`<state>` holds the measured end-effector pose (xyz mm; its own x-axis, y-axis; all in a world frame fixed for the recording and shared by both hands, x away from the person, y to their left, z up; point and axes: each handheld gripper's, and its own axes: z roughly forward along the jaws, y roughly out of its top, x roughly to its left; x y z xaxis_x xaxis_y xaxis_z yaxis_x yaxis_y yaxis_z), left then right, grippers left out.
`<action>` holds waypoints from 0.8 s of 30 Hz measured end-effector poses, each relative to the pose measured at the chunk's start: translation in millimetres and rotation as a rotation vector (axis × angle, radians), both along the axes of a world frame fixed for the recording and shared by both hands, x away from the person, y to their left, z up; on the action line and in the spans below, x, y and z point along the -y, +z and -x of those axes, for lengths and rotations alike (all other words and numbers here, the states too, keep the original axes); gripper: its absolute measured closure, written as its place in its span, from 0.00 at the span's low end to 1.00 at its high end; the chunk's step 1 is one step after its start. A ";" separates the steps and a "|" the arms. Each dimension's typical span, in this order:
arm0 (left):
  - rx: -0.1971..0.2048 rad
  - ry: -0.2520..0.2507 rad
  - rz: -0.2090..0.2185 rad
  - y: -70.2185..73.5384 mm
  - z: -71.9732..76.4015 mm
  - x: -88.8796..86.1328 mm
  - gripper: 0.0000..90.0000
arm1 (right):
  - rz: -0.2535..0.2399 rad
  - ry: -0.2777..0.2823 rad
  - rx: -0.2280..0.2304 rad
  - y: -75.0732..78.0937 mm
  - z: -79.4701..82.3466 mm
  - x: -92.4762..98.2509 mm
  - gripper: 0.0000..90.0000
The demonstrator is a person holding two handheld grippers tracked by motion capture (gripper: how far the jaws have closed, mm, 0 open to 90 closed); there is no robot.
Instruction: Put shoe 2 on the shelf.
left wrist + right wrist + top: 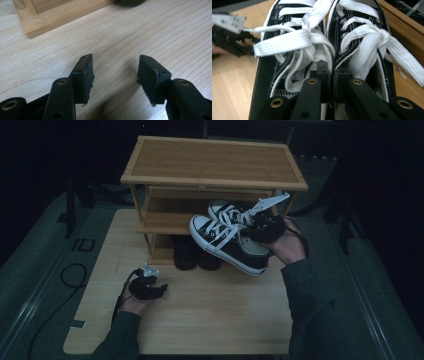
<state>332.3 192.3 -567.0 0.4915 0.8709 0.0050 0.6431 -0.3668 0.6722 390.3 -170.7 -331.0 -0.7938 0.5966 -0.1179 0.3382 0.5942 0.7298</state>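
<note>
Pair of black canvas low-top sneakers with white laces and white rubber toe caps (pixel 227 240), centre right of the high view, held up off the table in front of the rack, toes pointing to the upper left of the frame. Right tongs (pixel 255 226) clamp both shoes together: in the right gripper view the jaws are nearly closed, pinching the two inner side walls (pixel 331 72) of the sneakers between the pads, laces spread above them. Right hand (pixel 289 245) holds the tongs from the right of the frame, dark sleeve behind.

Light bamboo three-tier shoe rack (pixel 215 162) stands at the top centre of the high view; the sneakers hang level with its middle shelf. Pair of dark boots (pixel 196 254) sits at the rack's bottom, just left of and below the sneakers.

Left tongs (pixel 159 290) at lower left of the high view, low over the pale wooden table (pixel 210 315), well apart from the shoes. Left gripper view: jaws wide apart, nothing between the pads (pixel 86 75), just bare table grain; rack base corner (pixel 37 22) at upper left.
</note>
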 end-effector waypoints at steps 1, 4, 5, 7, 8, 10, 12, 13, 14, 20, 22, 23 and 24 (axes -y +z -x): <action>0.000 0.000 0.000 0.0 0.0 0.0 0.52 | -0.012 -0.008 0.000 -0.3 -1.7 0.4 0.96; 0.000 0.000 0.000 0.0 0.0 0.0 0.52 | -0.027 -0.034 0.000 -0.5 -5.1 0.0 0.96; 0.000 0.000 0.000 0.0 0.0 -0.1 0.52 | -0.030 -0.037 -0.004 -0.3 -6.7 0.1 0.96; 0.000 0.000 0.000 0.0 0.0 0.0 0.52 | -0.034 -0.057 -0.006 -0.3 -8.2 -1.1 0.95; 0.000 0.000 0.000 0.0 0.0 0.0 0.52 | -0.034 -0.057 -0.006 -0.3 -8.2 -1.1 0.95; 0.000 -0.001 0.000 0.0 0.0 -0.1 0.52 | -0.044 -0.081 -0.006 -0.8 -11.6 -1.6 0.95; -0.001 -0.001 0.000 0.1 0.0 -0.1 0.52 | -0.046 -0.098 -0.004 -1.4 -13.1 -2.5 0.95; -0.001 -0.001 0.000 0.1 -0.1 -0.1 0.52 | -0.045 -0.107 -0.007 -1.5 -14.2 -3.0 0.95; -0.001 -0.001 0.000 0.1 -0.1 -0.1 0.52 | -0.045 -0.107 -0.007 -1.5 -14.2 -3.0 0.95; -0.001 -0.003 -0.001 0.1 -0.2 -0.2 0.52 | -0.040 -0.161 -0.001 -3.2 -21.5 -9.0 0.95; -0.002 -0.002 -0.001 0.1 -0.1 -0.1 0.52 | -0.038 -0.171 0.000 -3.5 -22.3 -11.5 0.95; -0.002 -0.002 -0.001 0.2 -0.1 -0.1 0.52 | -0.037 -0.178 0.000 -3.5 -23.0 -13.5 0.95; -0.002 -0.002 -0.001 0.2 -0.1 -0.1 0.52 | -0.038 -0.183 -0.001 -3.5 -23.4 -14.4 0.95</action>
<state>332.3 192.4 -566.8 0.4934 0.8698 0.0054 0.6434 -0.3691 0.6707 413.7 -156.3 -334.5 -0.6716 0.7352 -0.0917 0.4391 0.4947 0.7500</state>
